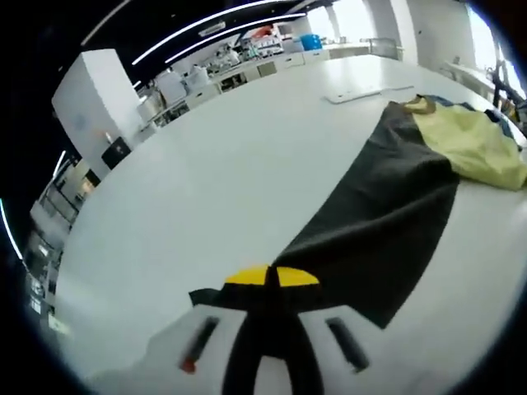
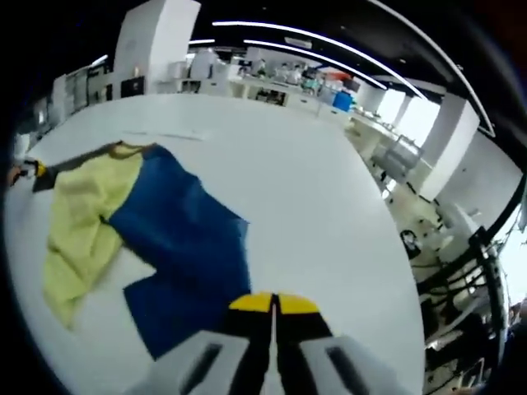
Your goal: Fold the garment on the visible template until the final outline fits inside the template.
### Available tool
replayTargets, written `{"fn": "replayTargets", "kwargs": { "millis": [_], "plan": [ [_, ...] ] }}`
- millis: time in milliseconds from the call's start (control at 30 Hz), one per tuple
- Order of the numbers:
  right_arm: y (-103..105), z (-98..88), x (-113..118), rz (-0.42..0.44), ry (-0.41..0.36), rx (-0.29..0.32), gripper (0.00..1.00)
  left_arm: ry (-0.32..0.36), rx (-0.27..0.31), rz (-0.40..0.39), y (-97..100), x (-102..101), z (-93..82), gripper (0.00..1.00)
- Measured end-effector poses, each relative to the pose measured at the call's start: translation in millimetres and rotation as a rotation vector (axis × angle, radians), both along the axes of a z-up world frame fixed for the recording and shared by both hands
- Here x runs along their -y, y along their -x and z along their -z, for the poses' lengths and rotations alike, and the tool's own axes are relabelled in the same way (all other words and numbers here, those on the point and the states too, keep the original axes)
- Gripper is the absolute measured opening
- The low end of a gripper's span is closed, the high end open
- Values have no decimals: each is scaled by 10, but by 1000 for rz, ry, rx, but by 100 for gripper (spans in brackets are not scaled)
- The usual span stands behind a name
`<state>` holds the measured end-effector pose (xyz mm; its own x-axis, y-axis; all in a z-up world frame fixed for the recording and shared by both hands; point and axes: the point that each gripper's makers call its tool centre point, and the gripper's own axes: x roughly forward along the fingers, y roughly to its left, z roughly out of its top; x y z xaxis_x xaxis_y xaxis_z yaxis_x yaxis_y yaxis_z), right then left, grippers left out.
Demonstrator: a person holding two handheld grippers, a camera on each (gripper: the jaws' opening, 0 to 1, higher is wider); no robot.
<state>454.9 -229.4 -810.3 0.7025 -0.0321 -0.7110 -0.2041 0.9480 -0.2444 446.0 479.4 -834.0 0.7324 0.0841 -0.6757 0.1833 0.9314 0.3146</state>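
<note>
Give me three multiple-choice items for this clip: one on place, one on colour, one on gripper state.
1. Where does the garment lie?
A. on the white table
B. on a chair
C. on the floor

2. Which colour sits in the garment's middle, between its dark and blue parts?
A. red
B. pale yellow
C. green

3. How does the left gripper stand?
A. wide open over bare table
B. shut on the garment's dark edge
C. holding a cup

Answers: 1 A, it is spread on the tabletop; 2 B, the yellow panel shows in both views; 3 B, dark cloth runs between its closed jaws.

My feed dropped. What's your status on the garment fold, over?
Left gripper shut on black panel. Right gripper shut on blue panel. Yellow garment bunched between. Table otherwise unobstructed.
</note>
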Motion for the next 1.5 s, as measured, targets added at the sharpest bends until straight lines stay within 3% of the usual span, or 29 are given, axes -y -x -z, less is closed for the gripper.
{"fn": "replayTargets", "kwargs": {
  "millis": [67,167,300,467,533,700,833,967,1167,1233,1300,1500],
  "plan": [
    [52,-15,-76,12,-63,3,0,12,-10,16,-26,9,16,0],
    [46,3,-38,16,-54,-2,0,-33,-21,50,-36,23,2,0],
    [67,-18,-72,23,-84,4,0,-26,-4,27,-34,-22,-61,1],
    [46,-105,-166,-17,-114,29,0,-21,30,-9,0,-80,-170,27],
    [43,-188,-293,-62,-142,52,3,27,66,-20,-15,-15,-223,37],
    [85,-284,-614,-165,-212,58,34,83,87,4,72,104,-309,54],
    [228,-295,-866,-252,-215,35,44,146,130,32,156,252,-420,72],
    [282,-266,-981,-287,-228,14,45,258,177,15,229,365,-532,83],
    [437,-166,-1163,-357,-242,-35,47,283,193,58,402,499,-631,92],
    [465,-135,-1186,-368,-246,-44,48,308,206,72,467,584,-684,94],
    [519,-90,-1227,-375,-255,-70,49,377,217,97,527,716,-716,94],
    [665,-44,-1327,-401,-256,-101,48,414,221,157,721,942,-783,99]
  ]
}}
